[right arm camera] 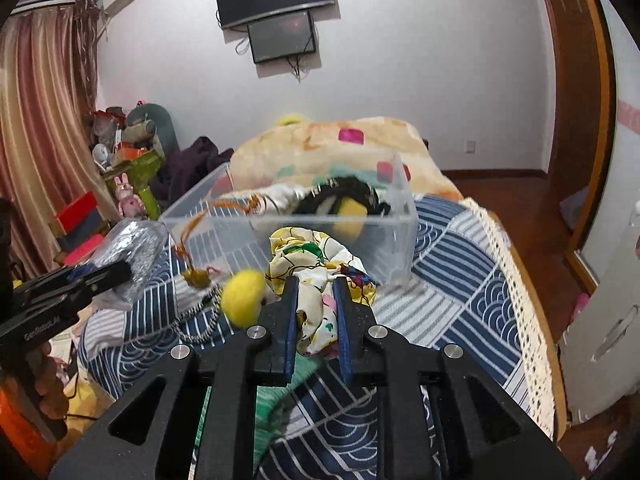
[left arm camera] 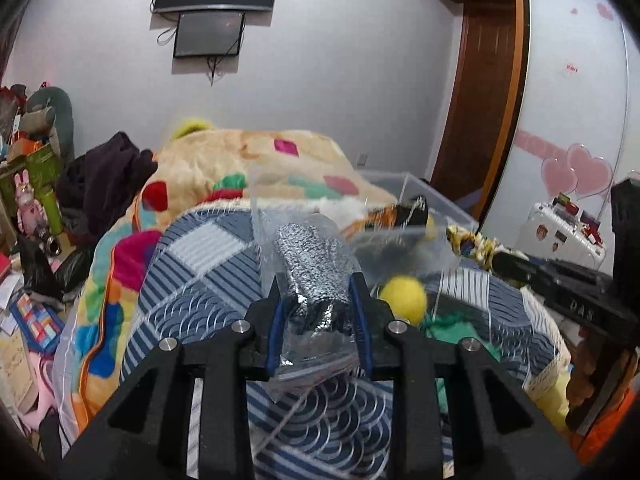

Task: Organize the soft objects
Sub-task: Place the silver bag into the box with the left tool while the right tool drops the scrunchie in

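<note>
Grippers both loaded: left gripper (left arm camera: 320, 312) jaws closed on a clear plastic bag of grey knit fabric (left arm camera: 312, 268); right gripper (right arm camera: 316, 316) jaws closed on a yellow-and-white printed cloth (right arm camera: 312, 268), just before the clear plastic bin (right arm camera: 396, 236). A yellow felt ball (right arm camera: 242, 296) lies outside the bin; black-and-yellow plush (right arm camera: 348, 200) is inside it. Roughly midway.

Right gripper (right arm camera: 316, 280) clamps a floral cloth (right arm camera: 316, 264) above the bed (right arm camera: 460, 280), before a clear bin (right arm camera: 320, 224).

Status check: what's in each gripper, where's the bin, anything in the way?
Left gripper shut on bagged grey knit. Right gripper shut on printed cloth. Clear bin just ahead on the bed, open-topped. Yellow pom-pom loose beside it.
</note>
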Action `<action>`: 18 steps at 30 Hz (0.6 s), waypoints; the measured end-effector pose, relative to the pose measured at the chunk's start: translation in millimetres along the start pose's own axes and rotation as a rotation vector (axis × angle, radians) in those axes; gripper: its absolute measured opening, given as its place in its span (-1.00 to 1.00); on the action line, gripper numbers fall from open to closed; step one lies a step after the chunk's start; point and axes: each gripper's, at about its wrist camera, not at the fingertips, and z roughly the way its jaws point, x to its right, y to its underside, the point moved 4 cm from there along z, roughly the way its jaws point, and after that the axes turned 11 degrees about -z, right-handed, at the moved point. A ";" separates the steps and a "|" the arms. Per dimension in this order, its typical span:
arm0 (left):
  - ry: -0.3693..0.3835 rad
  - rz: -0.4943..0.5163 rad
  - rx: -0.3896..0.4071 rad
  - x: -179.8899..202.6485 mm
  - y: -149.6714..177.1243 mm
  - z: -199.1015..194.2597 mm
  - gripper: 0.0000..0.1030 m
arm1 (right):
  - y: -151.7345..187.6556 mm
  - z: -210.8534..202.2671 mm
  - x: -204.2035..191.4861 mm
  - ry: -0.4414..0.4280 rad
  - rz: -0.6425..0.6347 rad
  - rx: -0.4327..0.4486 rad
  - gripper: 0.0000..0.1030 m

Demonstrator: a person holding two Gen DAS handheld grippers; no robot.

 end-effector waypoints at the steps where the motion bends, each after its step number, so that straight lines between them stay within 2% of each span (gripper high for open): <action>1: 0.003 0.005 0.008 2.5 -5.9 2.3 -0.42 | -1.7 -0.2 -0.1 0.004 -0.001 0.006 -0.71; 9: 0.017 0.016 0.012 11.4 -35.8 26.3 -0.42 | -18.4 2.8 2.8 0.020 0.006 0.045 -0.71; 18: 0.035 0.010 -0.061 17.7 -43.5 68.2 -0.42 | -46.3 15.0 1.6 0.048 -0.013 0.081 -0.71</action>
